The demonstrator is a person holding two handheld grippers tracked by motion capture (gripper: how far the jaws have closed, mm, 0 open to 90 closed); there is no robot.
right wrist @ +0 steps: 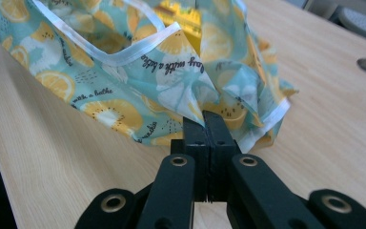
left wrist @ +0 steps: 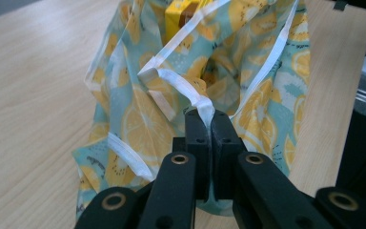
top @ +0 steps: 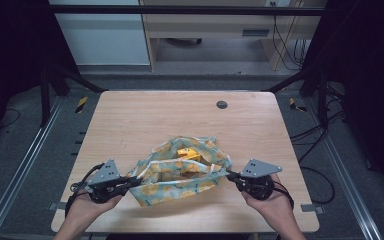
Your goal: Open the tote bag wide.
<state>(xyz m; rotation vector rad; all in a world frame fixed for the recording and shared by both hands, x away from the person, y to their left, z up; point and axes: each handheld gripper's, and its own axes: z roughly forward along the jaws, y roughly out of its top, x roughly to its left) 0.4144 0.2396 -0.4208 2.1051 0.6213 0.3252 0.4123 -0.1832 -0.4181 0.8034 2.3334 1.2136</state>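
The left gripper (left wrist: 205, 119) is clamped on the white-edged rim of the lemon-print cloth bag (top: 180, 175), its jaws pressed together on the fabric; the right gripper (right wrist: 208, 119) is likewise closed on the opposite side of the bag's mouth. The bag lies on the near half of the wooden table (top: 145, 115), between the two hands, its mouth drawn open sideways. A yellow box (top: 187, 154) sits inside, partly visible through the opening. Judgement: the loading stage appears complete, with the contents in place and both sides of the rim secured. What remains, as far as can be judged, is to settle or close the mouth and release both grips. Nothing else lies on the table except a dark round grommet (top: 222, 104) at the far edge.
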